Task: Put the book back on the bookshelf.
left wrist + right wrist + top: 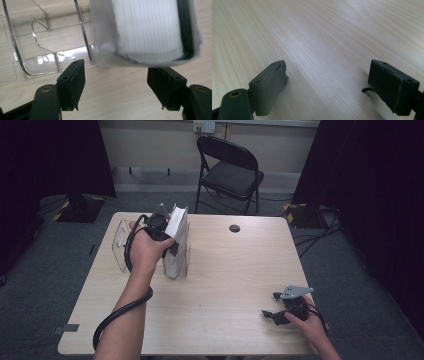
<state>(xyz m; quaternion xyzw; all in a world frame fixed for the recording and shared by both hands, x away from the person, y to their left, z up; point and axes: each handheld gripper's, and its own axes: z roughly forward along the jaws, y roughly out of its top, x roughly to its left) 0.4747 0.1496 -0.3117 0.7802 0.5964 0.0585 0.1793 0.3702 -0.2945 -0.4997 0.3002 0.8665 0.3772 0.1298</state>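
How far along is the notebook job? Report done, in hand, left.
Done: the lined notebook stands in the clear rack, in its right slot. In hand: the left gripper hovers open just before it, gripping nothing; the right gripper lies open on the table. Left: probably closing on the notebook; other slots empty.

Clear rack (121,245) — left tool's (116,75) obstacle

High view looks down over the table (225,270); both gripper views sit close above that tabletop

A white, faintly lined notebook (147,30) with black edging stands in a clear organiser (50,50).
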